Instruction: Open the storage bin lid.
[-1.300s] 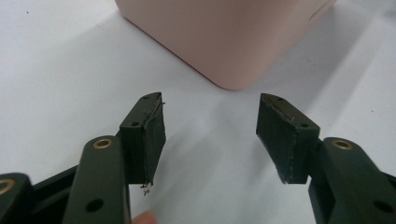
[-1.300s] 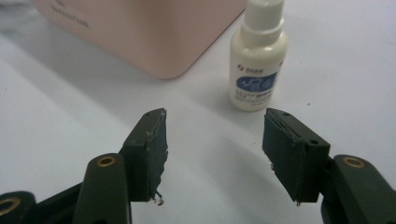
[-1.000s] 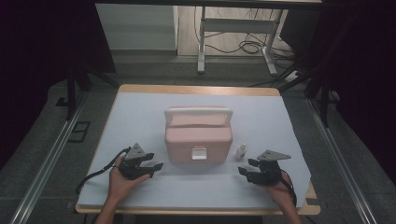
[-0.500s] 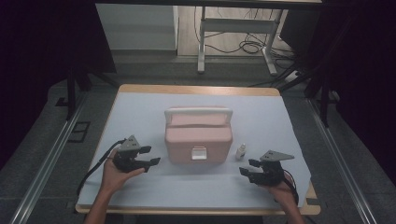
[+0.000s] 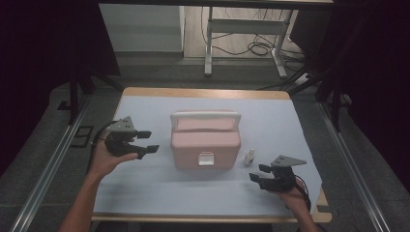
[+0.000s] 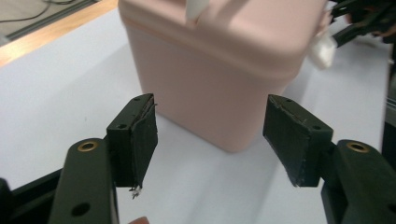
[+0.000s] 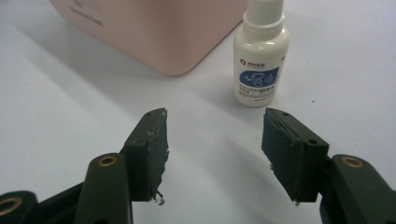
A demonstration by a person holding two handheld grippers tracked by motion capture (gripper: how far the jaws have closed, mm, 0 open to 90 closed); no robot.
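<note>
High view: pink box between both wide-open grippers, small bottle beside it

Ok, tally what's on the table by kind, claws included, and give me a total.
Pink box with a white handle: 1
Small white bottle: 1
Black claws, both open: 2, left claw and right claw
Total: 4
</note>
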